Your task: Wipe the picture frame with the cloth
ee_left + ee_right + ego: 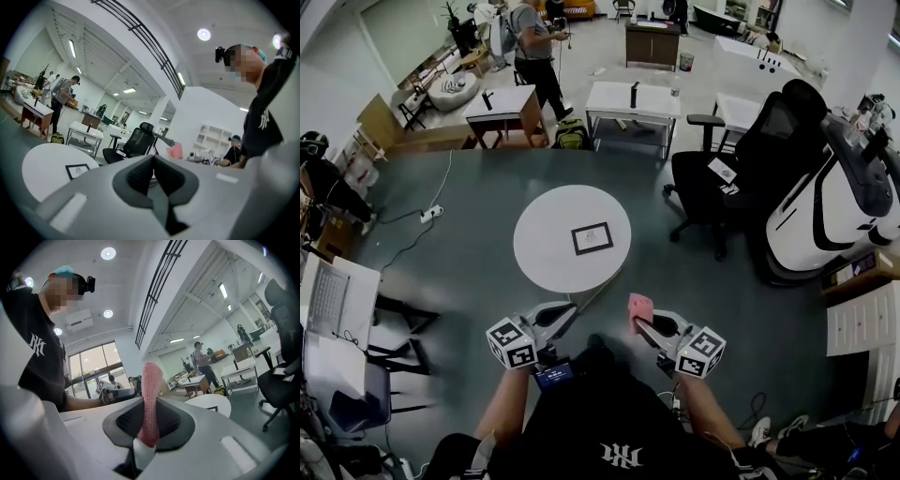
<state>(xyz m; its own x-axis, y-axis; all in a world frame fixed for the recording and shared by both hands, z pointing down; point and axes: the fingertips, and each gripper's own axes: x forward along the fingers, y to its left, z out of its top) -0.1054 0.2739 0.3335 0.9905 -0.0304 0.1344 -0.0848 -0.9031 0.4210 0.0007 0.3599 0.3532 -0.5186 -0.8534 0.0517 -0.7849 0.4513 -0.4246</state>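
**Cloth Gripped, Frame Lies Ahead on the Table**

A person holds 2 grippers low over the near edge of a round white table (542, 253). The right gripper (643, 324) is clamped on a pink cloth (639, 306), which stands upright between its jaws. The left gripper (566, 316) has its jaws pressed together with nothing between them. The picture frame (592, 238) lies flat on the table's right half, well apart from both tools. Its long side runs roughly left to right, slightly tilted. It sits farther out than the cloth and a little to its left, so wiping likely calls for a forward, slightly leftward reach with the right gripper. The empty left gripper sits about as close and could steady the frame.
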